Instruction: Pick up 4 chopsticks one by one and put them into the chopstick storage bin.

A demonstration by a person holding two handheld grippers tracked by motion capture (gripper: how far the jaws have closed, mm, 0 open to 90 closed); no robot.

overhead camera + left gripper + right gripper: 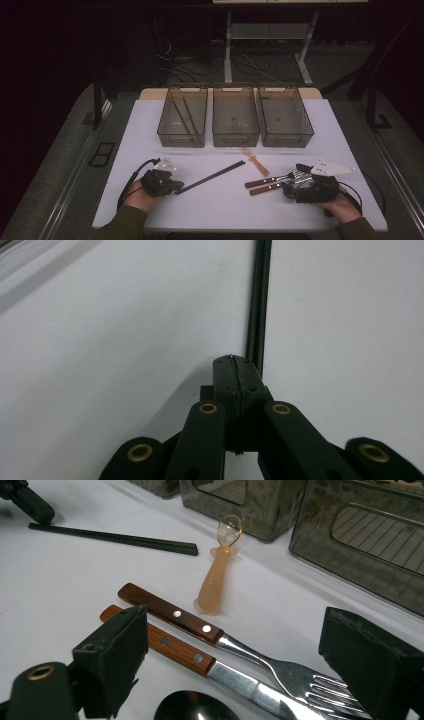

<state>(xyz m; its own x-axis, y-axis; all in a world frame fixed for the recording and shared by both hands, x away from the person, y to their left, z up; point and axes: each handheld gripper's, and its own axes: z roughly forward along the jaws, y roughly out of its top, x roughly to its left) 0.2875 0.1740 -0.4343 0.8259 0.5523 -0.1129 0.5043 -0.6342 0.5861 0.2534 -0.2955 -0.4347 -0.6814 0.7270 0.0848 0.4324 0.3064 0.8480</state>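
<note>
A pair of black chopsticks (pixel 212 177) lies slantwise on the white table (pixel 145 125). My left gripper (pixel 177 189) rests at their near end with its jaws pressed together and nothing between them. In the left gripper view the chopsticks (pixel 257 305) run forward just right of the closed tip (pixel 234 360). My right gripper (pixel 291 181) is open and low over a wood-handled fork (pixel 272 179) and knife (pixel 267 188). Fork (pixel 280 667) and knife (pixel 240 677) pass between the spread jaws (pixel 235 645), untouched. A metal spoon bowl (pixel 195 707) lies beneath.
An amber plastic baby spoon (pixel 255 161) lies beyond the fork handles (pixel 216 580). Three smoky transparent bins stand in a row at the back: left (pixel 180 139), holding a pair of chopsticks, middle (pixel 235 139) and right (pixel 287 140). Floor, cables and desk legs lie past the table.
</note>
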